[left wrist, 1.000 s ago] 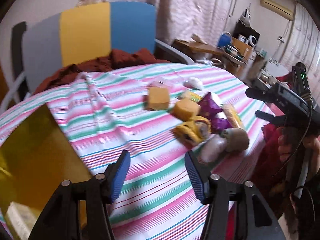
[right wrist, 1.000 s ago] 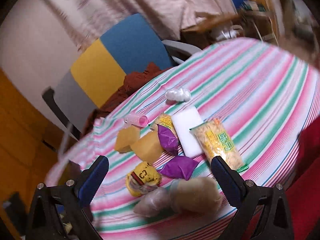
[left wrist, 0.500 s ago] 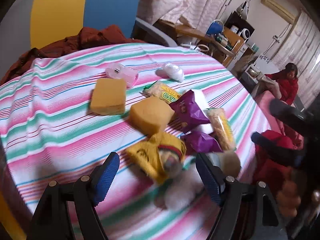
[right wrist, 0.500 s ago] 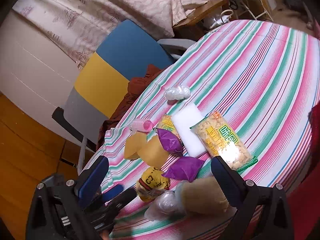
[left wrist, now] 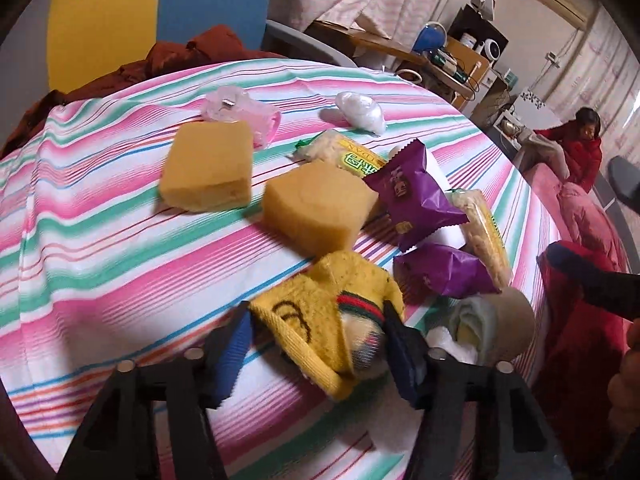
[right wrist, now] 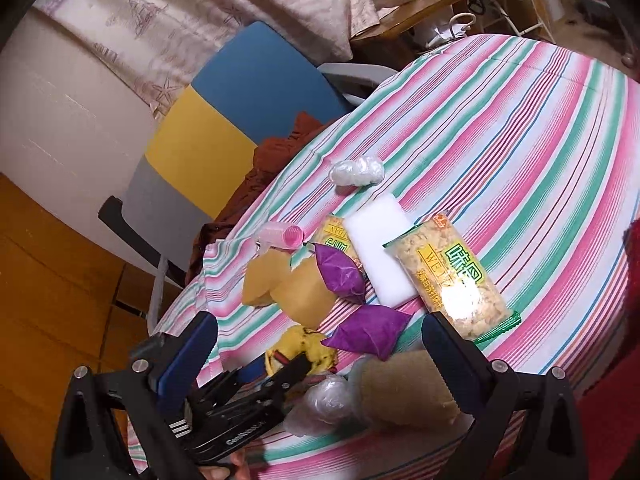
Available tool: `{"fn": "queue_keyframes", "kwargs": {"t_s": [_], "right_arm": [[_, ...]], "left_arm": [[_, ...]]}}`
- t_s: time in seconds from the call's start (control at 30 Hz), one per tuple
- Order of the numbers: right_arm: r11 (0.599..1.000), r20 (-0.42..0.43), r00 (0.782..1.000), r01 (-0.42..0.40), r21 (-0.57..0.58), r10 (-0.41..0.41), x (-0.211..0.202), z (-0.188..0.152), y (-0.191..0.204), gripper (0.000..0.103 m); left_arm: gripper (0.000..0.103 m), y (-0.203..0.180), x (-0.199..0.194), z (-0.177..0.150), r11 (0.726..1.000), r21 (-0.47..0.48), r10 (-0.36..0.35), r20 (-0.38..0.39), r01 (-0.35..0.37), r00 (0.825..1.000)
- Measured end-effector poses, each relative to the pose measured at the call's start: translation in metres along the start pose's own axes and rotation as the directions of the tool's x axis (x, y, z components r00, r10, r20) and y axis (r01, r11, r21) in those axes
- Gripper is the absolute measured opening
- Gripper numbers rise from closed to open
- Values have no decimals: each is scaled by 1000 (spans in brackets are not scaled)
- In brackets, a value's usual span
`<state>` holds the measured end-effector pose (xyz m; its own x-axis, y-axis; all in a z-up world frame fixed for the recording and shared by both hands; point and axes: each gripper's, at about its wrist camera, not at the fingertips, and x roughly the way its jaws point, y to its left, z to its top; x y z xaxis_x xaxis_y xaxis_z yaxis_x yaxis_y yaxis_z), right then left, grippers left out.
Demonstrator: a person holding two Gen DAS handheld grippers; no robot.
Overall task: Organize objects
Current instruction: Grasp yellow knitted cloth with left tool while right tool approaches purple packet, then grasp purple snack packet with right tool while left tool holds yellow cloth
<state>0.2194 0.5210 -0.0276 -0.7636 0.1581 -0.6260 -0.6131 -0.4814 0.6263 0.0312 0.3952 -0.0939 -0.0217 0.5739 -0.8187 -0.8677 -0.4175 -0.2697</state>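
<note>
A yellow sock bundle with a red-green band lies near the front edge of the striped table. My left gripper straddles it, both blue pads touching its sides and the jaws narrowed on it. The right wrist view shows the same sock with the left gripper's black tips against it. My right gripper hangs wide open above the near table edge. A beige sock roll and a plastic-wrapped bundle lie under it, untouched.
Two yellow sponges, two purple snack packs, green-labelled snack packets, a white block, a pink roller and a white plastic wad crowd the cloth. A chair stands behind. A person in red sits far right.
My left gripper swung from the yellow box side to the pile, came down around the yellow sock, and its jaws narrowed. The right gripper rose slightly and stayed open.
</note>
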Motion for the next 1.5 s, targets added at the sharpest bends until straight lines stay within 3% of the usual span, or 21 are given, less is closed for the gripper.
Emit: {"fn": "queue_keyframes", "kwargs": {"t_s": [0.07, 0.17, 0.4, 0.67, 0.8, 0.97, 1.07, 1.2, 1.33, 1.37, 1.5], "right_arm": [[1000, -4, 1000, 8, -4, -8, 1, 0, 0, 103], [1000, -13, 1000, 17, -10, -17, 3, 0, 1, 103], [999, -28, 999, 42, -20, -43, 5, -1, 2, 103], [998, -72, 996, 41, -48, -45, 10, -4, 5, 103], [990, -76, 993, 82, -113, -91, 11, -6, 17, 102], [938, -92, 963, 220, -269, -252, 32, -5, 46, 76], [891, -53, 942, 296, -345, -333, 51, 1, 60, 69], [804, -3, 895, 399, -442, -446, 83, 11, 71, 59], [719, 1, 844, 458, -523, -536, 115, 9, 65, 31], [702, 15, 836, 470, -535, -548, 117, 8, 64, 30], [781, 17, 897, 394, -484, -442, 100, 13, 65, 22]], "left_arm": [[47, 5, -7, -5, 1000, -7, -8, 7, 8, 1000], [46, 12, -18, -15, 1000, -9, 15, 24, -15, 1000], [45, 32, -40, -40, 996, -70, 61, 55, -57, 997], [45, 26, -48, -60, 995, -24, 99, 64, -97, 993], [45, 23, -46, -62, 995, -5, 104, 60, -104, 993], [45, 25, -47, -64, 996, -22, 90, 62, -89, 994], [46, 26, -47, -64, 996, -29, 85, 61, -84, 994], [47, 28, -47, -64, 996, -43, 80, 66, -77, 995], [47, 29, -47, -65, 997, -45, 74, 71, -70, 995], [47, 29, -47, -65, 997, -42, 72, 72, -69, 995], [45, 29, -47, -65, 997, -35, 76, 81, -73, 994]]}}
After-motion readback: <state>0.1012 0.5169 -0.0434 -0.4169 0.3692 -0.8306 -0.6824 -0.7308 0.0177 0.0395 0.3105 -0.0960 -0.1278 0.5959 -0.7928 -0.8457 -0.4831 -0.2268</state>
